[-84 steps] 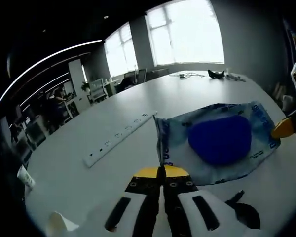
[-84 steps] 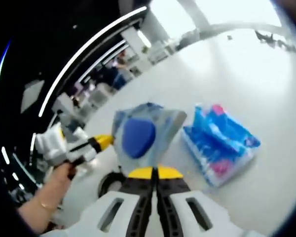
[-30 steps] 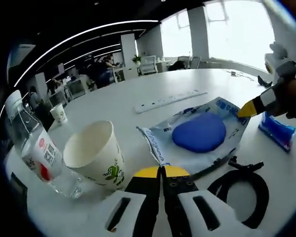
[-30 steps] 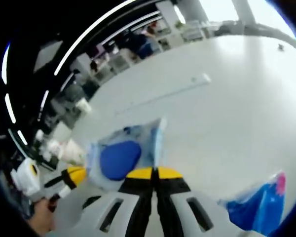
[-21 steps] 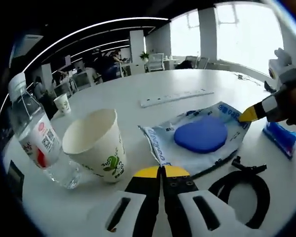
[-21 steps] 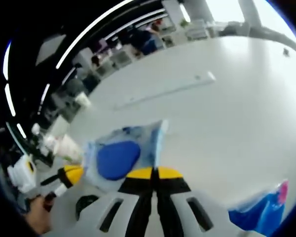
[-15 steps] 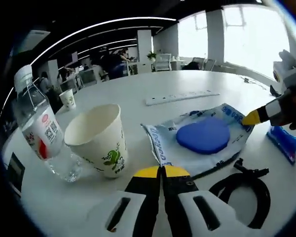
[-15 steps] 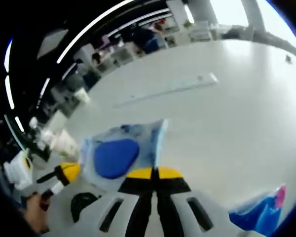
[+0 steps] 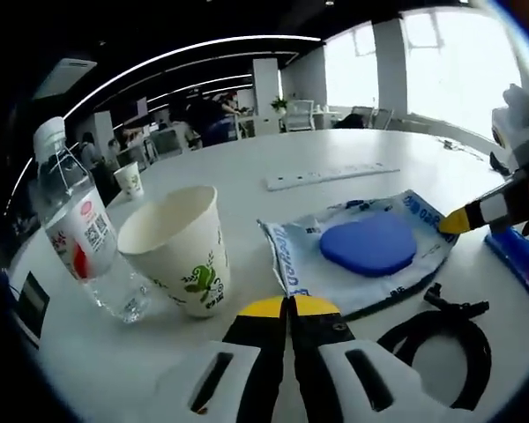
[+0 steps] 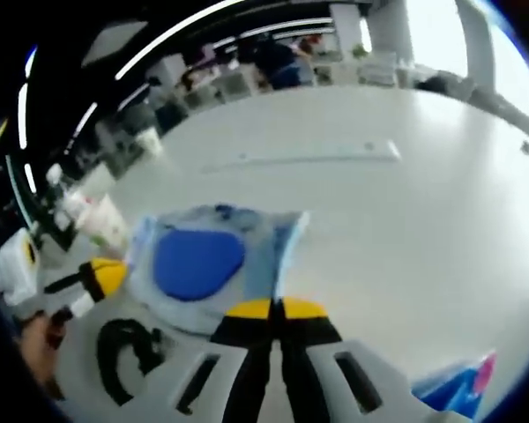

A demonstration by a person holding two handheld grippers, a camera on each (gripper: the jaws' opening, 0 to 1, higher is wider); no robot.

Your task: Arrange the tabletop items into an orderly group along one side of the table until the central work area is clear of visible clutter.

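A clear plastic bag (image 9: 397,264) with a blue pad (image 9: 368,244) inside stretches low over the white table (image 9: 247,189). My left gripper (image 9: 290,305) is shut on its near corner. The right gripper's yellow tip (image 9: 458,221) pinches the far corner. In the right gripper view the same bag (image 10: 247,231) and blue pad (image 10: 198,263) lie ahead, with my right gripper (image 10: 276,308) shut on the bag's edge and the left gripper (image 10: 101,275) at the opposite corner, held by a hand (image 10: 35,345).
A paper cup (image 9: 181,251) and a water bottle (image 9: 75,238) stand left of the bag. A black cable (image 9: 432,339) coils near the right, also black cable (image 10: 123,352). A blue pack (image 9: 516,256) lies right. A white power strip (image 9: 332,176) lies farther off.
Both grippers, still shut on the bag, have carried it from the open table toward the cup, bottle and cable, which came into view. In the last second it has settled a little lower.
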